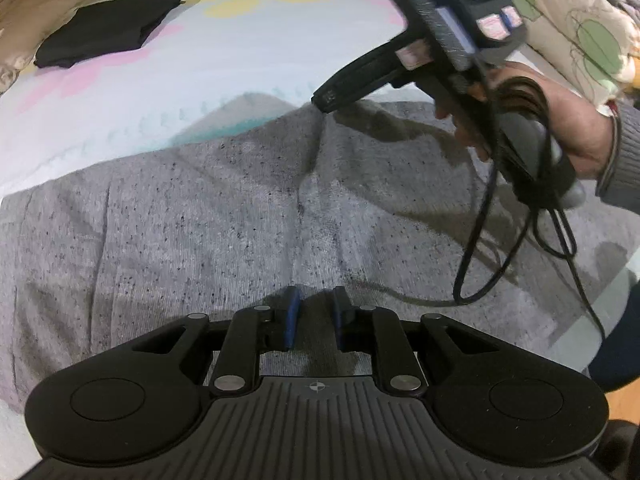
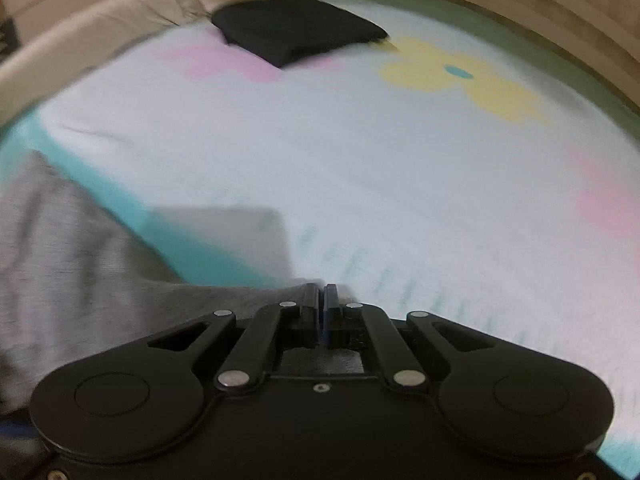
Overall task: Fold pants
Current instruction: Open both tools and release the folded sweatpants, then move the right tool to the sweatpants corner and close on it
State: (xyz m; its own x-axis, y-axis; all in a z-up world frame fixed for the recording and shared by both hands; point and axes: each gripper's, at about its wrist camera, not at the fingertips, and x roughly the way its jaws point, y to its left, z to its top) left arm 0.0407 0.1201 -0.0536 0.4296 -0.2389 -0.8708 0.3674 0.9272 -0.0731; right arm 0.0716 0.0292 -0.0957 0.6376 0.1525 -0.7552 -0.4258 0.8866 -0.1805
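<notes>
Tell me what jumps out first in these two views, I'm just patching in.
The speckled grey pants fill the foreground of the left wrist view, spread over a pale flowered sheet. The right gripper, in a person's hand, reaches in from the upper right to the pants' far edge. A folded black garment lies alone at the sheet's far end, near the yellow flower.
</notes>
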